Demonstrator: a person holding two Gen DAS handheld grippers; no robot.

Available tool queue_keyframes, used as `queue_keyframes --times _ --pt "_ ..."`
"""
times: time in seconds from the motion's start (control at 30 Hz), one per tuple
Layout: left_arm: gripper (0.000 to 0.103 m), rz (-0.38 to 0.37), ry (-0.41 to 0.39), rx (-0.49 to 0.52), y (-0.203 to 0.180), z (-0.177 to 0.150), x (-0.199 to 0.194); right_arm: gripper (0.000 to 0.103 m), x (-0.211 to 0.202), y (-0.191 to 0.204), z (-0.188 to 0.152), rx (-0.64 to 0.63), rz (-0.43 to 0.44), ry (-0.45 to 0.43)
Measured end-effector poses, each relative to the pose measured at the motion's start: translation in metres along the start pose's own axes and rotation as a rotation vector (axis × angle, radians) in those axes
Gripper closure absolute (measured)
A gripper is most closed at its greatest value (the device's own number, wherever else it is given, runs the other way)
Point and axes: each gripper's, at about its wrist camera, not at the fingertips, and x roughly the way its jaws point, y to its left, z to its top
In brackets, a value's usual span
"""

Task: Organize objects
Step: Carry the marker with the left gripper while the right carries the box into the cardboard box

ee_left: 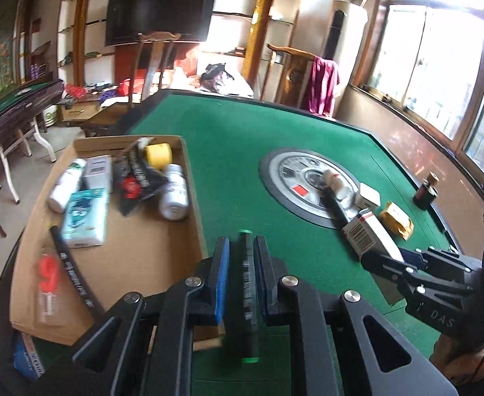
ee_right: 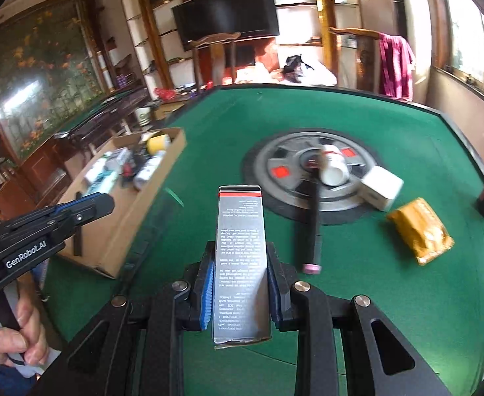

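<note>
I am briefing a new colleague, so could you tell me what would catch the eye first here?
Each gripper already holds something: the left gripper clamps a black pen with green ends, and the right gripper a grey carton. Left on the green table sits a half-filled cardboard box.

Both wrist views low, facing green table (ee_left: 242, 151)

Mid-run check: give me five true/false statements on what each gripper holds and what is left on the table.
1. The right gripper is clamped on a grey carton. True.
2. The left gripper is empty. False: it grips a dark green-tipped pen.
3. The cardboard box is empty. False: bottles and packets lie in it.
4. An orange packet lies on the green table. True.
5. The white bottle stands upright. False: it lies tipped over.
</note>
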Motion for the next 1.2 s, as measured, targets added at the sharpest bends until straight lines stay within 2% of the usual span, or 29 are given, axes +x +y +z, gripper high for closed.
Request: queue_keyframes --times 0.2,0.23,0.3,0.33,0.47,0.53,0.6,0.7,0.83,1.0,1.07,1.13,1.17,1.2 --pt "0.088 0.055 0.005 -0.086 0.060 -0.004 -0.008 0.075 0.029 0.058 0.016 -0.064 0.076 0.048" --pt "0.088 0.053 0.009 -0.108 0.069 -0.006 -0.009 0.075 0.034 0.065 0.018 -0.067 0.062 0.057" --pt "0.088 -0.014 0.030 -0.134 0.078 -0.008 -0.009 0.075 0.037 0.067 0.019 -0.042 0.070 0.063" --pt "0.088 -0.046 0.038 -0.126 0.076 -0.009 -0.008 0.075 0.038 0.066 0.018 -0.033 0.077 0.063" --pt "0.088 -0.063 0.048 -0.059 0.054 -0.007 -0.004 0.075 0.039 0.054 0.013 -0.001 0.075 0.070" --pt "0.088 -0.100 0.062 -0.037 0.043 -0.007 -0.001 0.075 0.035 0.050 0.014 0.015 0.063 0.063" --pt "0.088 -0.147 0.110 0.008 0.025 -0.009 0.008 0.075 0.028 0.042 0.015 0.023 0.055 0.048" --pt "0.088 -0.169 0.189 0.104 -0.009 -0.014 0.029 0.075 0.018 0.032 0.016 0.029 0.040 0.030" --pt "0.081 -0.064 0.310 0.190 -0.034 -0.017 0.060 0.075 0.013 0.017 0.005 0.061 0.047 0.029" --pt "0.069 0.042 0.372 0.214 -0.039 -0.018 0.085 0.075 0.005 -0.002 -0.011 0.097 0.070 0.033" --pt "0.063 0.056 0.373 0.225 -0.043 -0.017 0.089 0.075 0.003 -0.009 -0.014 0.108 0.082 0.029" --pt "0.064 0.058 0.382 0.226 -0.046 -0.017 0.093 0.075 -0.001 -0.014 -0.016 0.115 0.089 0.022" --pt "0.072 0.056 0.393 0.231 -0.047 -0.019 0.096 0.075 -0.003 -0.016 -0.017 0.117 0.095 0.020" --pt "0.075 0.064 0.411 0.248 -0.049 -0.023 0.100 0.075 -0.004 -0.018 -0.017 0.120 0.098 0.017"
